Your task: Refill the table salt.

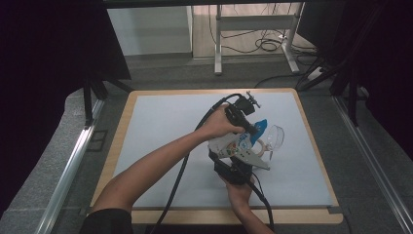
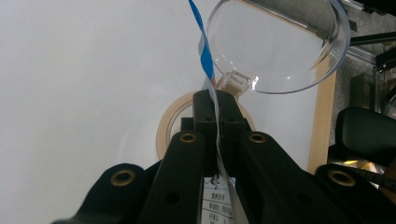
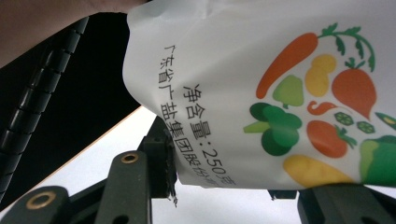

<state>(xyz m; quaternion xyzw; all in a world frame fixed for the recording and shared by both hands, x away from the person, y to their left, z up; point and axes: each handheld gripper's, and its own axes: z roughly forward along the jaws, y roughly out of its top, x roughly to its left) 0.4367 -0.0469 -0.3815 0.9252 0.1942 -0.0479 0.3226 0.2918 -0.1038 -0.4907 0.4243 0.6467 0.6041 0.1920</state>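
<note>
A white pouch (image 1: 233, 145) printed with vegetables (image 3: 299, 88) and edged in blue hangs between my two grippers above the pale mat (image 1: 156, 131). My left gripper (image 1: 251, 128) comes from the upper left and is shut on the pouch's thin blue-and-white top edge (image 2: 215, 100). From the near side, my right gripper (image 1: 237, 168) has the pouch's lower body between its jaws (image 3: 224, 184), the pads pressing its sides. Just beyond the pouch a clear plastic bowl (image 1: 274, 136) (image 2: 275, 46) and a tan tape ring (image 1: 259, 146) (image 2: 164, 128) rest on the mat.
The mat lies on a wood-edged board (image 1: 311, 146). Both grippers trail black cables (image 1: 180, 175) toward the near edge. Black curtains (image 1: 48, 73) flank the table, and a desk frame (image 1: 253, 29) with floor cables stands behind it.
</note>
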